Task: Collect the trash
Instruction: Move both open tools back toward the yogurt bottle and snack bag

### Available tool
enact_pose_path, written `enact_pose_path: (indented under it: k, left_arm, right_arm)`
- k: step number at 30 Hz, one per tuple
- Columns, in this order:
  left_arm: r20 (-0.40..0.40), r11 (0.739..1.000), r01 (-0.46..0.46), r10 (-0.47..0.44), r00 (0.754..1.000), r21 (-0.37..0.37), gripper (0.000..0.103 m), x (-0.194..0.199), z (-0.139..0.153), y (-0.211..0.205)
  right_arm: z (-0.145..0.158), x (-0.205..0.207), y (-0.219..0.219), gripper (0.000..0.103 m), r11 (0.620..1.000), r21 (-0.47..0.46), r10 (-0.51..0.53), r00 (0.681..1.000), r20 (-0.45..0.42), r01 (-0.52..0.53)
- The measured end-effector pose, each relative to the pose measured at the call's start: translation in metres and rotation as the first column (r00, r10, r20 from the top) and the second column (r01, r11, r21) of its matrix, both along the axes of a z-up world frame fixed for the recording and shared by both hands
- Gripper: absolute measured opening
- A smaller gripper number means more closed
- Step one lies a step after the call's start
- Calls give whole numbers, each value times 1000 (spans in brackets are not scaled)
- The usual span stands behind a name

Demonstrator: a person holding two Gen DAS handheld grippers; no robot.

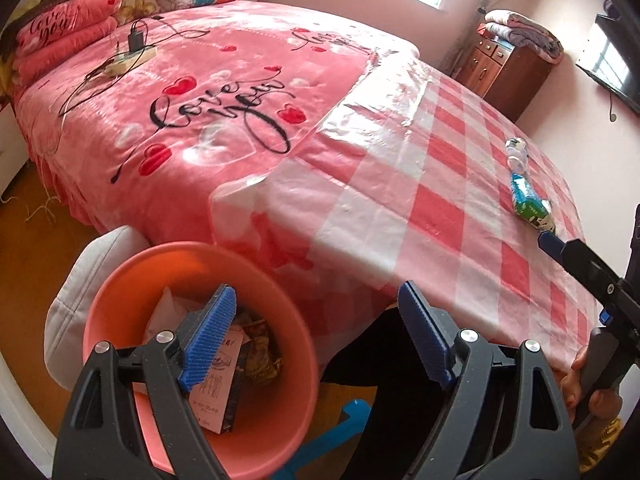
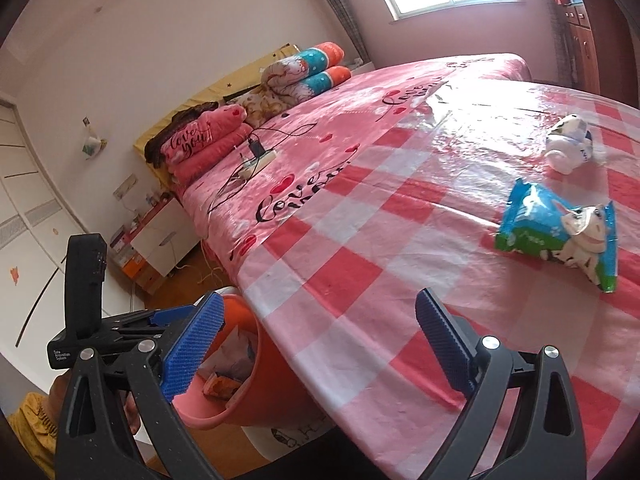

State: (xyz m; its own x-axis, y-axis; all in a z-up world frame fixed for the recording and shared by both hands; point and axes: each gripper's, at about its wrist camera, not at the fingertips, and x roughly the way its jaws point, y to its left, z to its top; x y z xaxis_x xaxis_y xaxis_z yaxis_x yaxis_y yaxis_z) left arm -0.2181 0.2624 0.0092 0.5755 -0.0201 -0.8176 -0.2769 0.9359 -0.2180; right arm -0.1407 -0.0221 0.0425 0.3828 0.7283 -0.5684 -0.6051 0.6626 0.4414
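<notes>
Bedroom: bed (image 1: 224, 80) under a pink "Love you" blanket, near end covered by a glossy pink-and-white checked plastic sheet (image 1: 420, 184). Left to right:

- Orange bin (image 1: 120, 292) on the floor against the bed's near edge, already holding paper and a small box.
- Left gripper (image 1: 316, 320) above the bin's right side, jaws wide, nothing between them.
- Right gripper (image 2: 320, 336) over the sheet's near edge, jaws also wide and empty.
- Remaining trash, far right on the sheet: blue-green snack wrapper (image 2: 556, 236), and beyond it a crumpled white-and-blue wrapper (image 2: 568, 146). The two lie near each other, not touching.

Risks:
- Sheet is slick and wrinkled; a shallow approach likely pushes the flat wrapper along instead of pinching it, or bunches the plastic into the jaws.
- Bin sits well apart from the trash, so a loose grip could drop an item on the way over.

Unclear: bin's base is hidden behind the left gripper, its far side by the bed edge. Wrapper print is unreadable; whether either is empty cannot be told.
</notes>
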Motion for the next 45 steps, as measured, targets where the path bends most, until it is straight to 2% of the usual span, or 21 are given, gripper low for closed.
enact_pose_path:
  k: [19,32,45]
  left_arm:
    - [-17,997,74,-73,997,35,84,32,8,-47]
    - [-26,988,143,-142,990,50,84,50,13,-83]
    - [-66,977,202,-198,978,66,84,72,11,-117]
  right_arm:
    - [8,18,-56,96,993,95,-69,997,33,66]
    - [13,23,-79,96,991,100,-97,994,60,90]
    - [12,38,-116,96,977,118,-182,983,31,177]
